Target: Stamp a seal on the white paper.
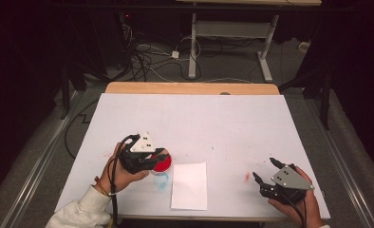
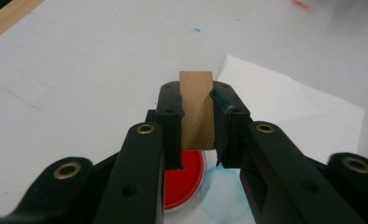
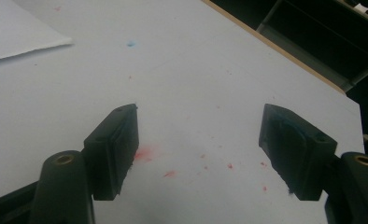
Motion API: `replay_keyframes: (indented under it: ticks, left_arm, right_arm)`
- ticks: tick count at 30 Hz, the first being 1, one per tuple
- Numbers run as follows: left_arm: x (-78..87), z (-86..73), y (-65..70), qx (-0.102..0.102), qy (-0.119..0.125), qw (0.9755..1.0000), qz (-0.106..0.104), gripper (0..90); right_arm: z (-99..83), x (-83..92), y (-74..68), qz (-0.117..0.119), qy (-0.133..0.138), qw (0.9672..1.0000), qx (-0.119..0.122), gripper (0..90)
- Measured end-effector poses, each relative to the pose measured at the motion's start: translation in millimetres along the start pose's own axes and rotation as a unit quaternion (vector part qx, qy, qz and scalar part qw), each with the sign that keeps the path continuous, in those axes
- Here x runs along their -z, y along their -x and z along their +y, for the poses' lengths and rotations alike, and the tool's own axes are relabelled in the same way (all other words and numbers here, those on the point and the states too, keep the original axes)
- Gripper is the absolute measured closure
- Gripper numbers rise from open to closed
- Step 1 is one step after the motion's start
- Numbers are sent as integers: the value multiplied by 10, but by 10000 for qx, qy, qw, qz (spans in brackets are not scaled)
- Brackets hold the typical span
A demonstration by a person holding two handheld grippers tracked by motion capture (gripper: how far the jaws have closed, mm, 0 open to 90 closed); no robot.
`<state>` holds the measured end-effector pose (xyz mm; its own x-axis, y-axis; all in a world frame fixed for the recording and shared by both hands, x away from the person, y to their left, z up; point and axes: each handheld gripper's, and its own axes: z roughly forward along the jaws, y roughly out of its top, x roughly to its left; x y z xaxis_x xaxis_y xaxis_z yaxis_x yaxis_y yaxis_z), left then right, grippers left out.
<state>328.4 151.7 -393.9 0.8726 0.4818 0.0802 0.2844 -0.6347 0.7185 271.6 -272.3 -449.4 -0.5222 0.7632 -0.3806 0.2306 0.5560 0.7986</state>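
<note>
My left gripper [image 1: 162,156] is shut on a small brown block [image 2: 197,107], which stands upright between the pads. It hangs a little above a round red pad in a clear dish [image 2: 184,179] at the table's front left [image 1: 164,164]. A white sheet of paper [image 1: 190,185] lies just right of the pad. My right gripper [image 1: 263,168] rests low at the front right, open, with nothing between its fingers [image 3: 116,144].
A blue ring-shaped stain [image 2: 229,196] marks the white table cover [image 1: 199,118] beside the red pad. Red smudges [image 3: 145,154] dot the cover under the right gripper. The wooden table edge [image 1: 190,88] runs along the far side, with cables and a desk frame on the floor beyond.
</note>
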Motion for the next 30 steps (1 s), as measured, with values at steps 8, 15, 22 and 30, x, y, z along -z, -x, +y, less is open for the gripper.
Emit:
replay_keyframes:
  ticks: [8, 15, 22, 30]
  left_arm:
    - [-57, 66, 121, -187, -13, 9997, -158, 735]
    - [-185, 82, 210, -332, -178, 9988, -312, 735]
    - [-336, 99, 332, -491, -331, 9969, -523, 735]
    - [-538, 92, 458, -615, -565, 9942, -685, 735]
  right_arm:
    - [-2, -14, -9, 40, -35, 10000, 32, 292]
    - [-3, -21, -15, 56, -65, 10000, 50, 292]
    - [-6, -24, -19, 79, -78, 9999, 62, 292]
    - [-6, -28, -27, 63, -124, 9998, 124, 292]
